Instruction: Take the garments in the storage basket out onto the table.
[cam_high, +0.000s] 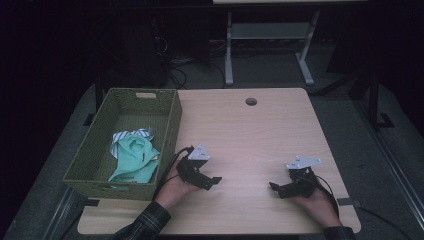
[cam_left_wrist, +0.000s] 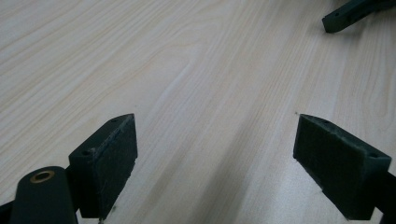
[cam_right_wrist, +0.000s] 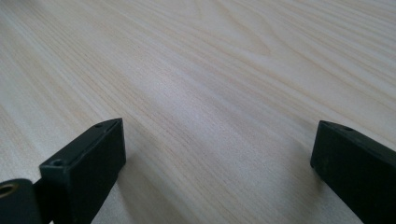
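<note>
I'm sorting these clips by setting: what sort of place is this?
Probably a lab or workshop set up for recording, not a home. A bare wooden table with a cable hole stands on grey floor, cables trail behind it beside a metal bench frame, and a woven basket holds cloths.

The room is dim. A pale wood-grain desk (cam_high: 260, 130) has a round cable hole (cam_high: 251, 101) near its far edge. Beyond it stand a grey metal frame (cam_high: 270, 35) and tangled cables (cam_high: 175, 65) on dark floor (cam_high: 380, 165).
</note>
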